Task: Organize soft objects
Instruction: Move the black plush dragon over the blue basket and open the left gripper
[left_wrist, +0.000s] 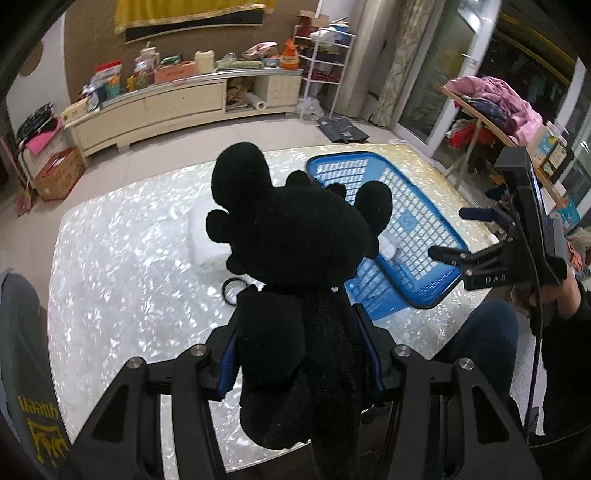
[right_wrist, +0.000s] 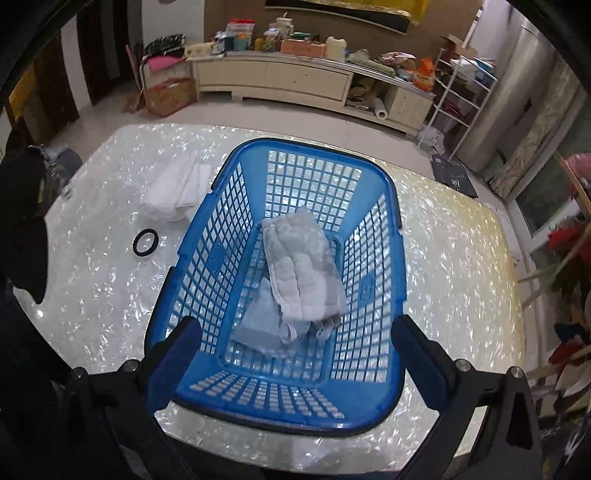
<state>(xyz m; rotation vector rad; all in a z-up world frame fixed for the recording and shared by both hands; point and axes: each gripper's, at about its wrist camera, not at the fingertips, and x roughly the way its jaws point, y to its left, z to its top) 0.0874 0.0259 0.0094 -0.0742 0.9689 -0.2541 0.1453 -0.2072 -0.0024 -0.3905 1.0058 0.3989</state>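
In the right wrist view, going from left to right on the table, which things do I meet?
Black plush at the left edge → black ring → folded white towel → blue basket holding folded cloths.

One basket (right_wrist: 391, 258), one black plush toy (left_wrist: 295, 258), three folded cloths, one black ring (right_wrist: 145, 242).

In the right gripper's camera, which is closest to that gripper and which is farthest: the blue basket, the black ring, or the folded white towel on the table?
From the right gripper, nearest first:
1. Blue basket, right beneath and ahead of the open gripper.
2. Black ring, flat on the table left of the basket.
3. Folded white towel, past the ring, by the basket's far left corner.
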